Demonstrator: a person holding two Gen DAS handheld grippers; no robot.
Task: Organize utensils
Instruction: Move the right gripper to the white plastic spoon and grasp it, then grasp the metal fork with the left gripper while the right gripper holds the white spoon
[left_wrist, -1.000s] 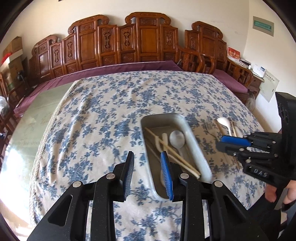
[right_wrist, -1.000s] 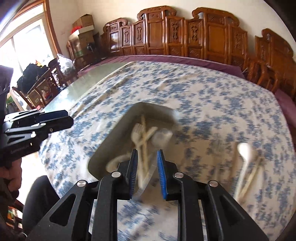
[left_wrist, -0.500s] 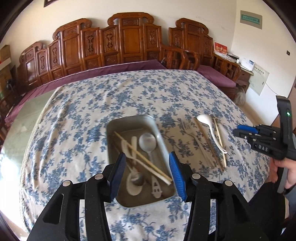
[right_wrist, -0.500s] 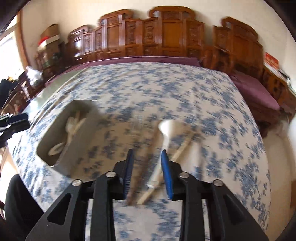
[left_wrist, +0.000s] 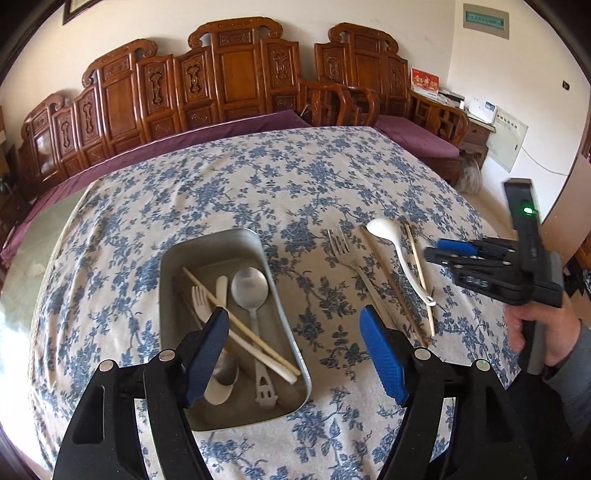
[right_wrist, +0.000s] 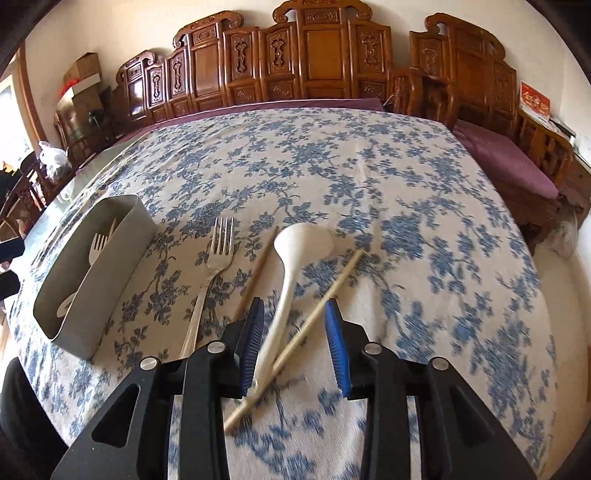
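A metal tray (left_wrist: 285, 295) on the flowered cloth holds a metal spoon (left_wrist: 250, 291), a white plastic fork (left_wrist: 201, 299), chopsticks (left_wrist: 242, 326) and a white spoon. To its right lie a metal fork (left_wrist: 341, 247), a white ceramic spoon (left_wrist: 386, 230) and two chopsticks (left_wrist: 417, 266). My left gripper (left_wrist: 291, 317) hangs over the tray's near right rim, its jaws opening with nothing between them. My right gripper (right_wrist: 293, 306) stands open low over the white spoon (right_wrist: 303, 240). The spoon's handle and one chopstick (right_wrist: 332, 291) lie between its pads, untouched. Fork (right_wrist: 219, 243) and tray (right_wrist: 110, 266) are on its left.
Carved wooden benches (left_wrist: 236, 85) with purple cushions (right_wrist: 506, 155) line the far and right sides of the table. A hand (left_wrist: 543, 332) holds the right gripper (left_wrist: 434, 249) near the table's right edge. Cardboard boxes (right_wrist: 83, 77) are stacked at the back left.
My left gripper has shifted right along the tray and its jaws have spread much wider. My right gripper has swung from above the tray to the loose utensils, sunk lower, and parted a little.
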